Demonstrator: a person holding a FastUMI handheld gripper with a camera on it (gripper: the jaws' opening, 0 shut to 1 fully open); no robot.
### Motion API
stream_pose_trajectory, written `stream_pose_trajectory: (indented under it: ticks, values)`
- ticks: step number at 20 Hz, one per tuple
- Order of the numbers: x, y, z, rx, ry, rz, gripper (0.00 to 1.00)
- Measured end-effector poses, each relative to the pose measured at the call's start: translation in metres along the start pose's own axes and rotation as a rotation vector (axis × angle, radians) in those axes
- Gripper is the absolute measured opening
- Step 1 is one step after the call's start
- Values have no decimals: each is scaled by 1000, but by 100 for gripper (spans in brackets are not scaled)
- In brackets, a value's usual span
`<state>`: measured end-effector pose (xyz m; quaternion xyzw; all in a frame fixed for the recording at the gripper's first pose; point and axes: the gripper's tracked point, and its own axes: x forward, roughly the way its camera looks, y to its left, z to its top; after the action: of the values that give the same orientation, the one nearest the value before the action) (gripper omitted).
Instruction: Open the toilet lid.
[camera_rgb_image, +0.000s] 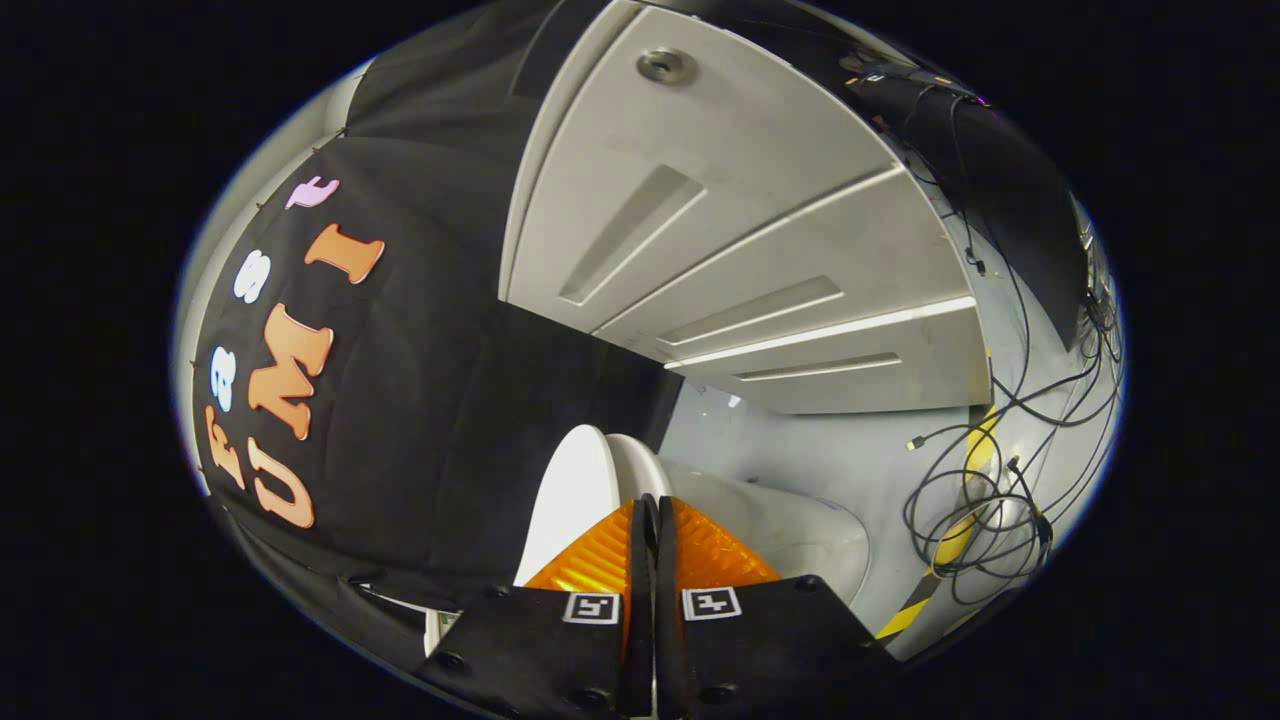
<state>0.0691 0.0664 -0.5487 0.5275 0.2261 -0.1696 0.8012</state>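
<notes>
your gripper (651, 510) has its fingers pressed together, with nothing held between them. the toilet lid (570, 490) stands raised just beyond the fingertips, next to the toilet bowl (800, 530). loose cables (985, 510) lie on the floor (800, 450) well apart.

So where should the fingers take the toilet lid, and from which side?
Probably the toilet lid's thin curved rim just ahead of the shut fingers, approached edge-on from the front: a seam parts it from the seat, giving an edge to pinch.
</notes>
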Motion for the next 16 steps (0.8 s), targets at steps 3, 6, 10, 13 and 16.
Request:
stream_pose_trajectory:
  ticks: [3,6,10,13,16]
  values:
    - [-9,25,5,-20,-5,34,9]
    - [-17,49,8,-67,-5,56,9]
    - [-31,92,11,-113,-25,117,9]
    - [-42,126,11,-181,-46,154,9]
    - [-48,164,13,-222,-88,200,9]
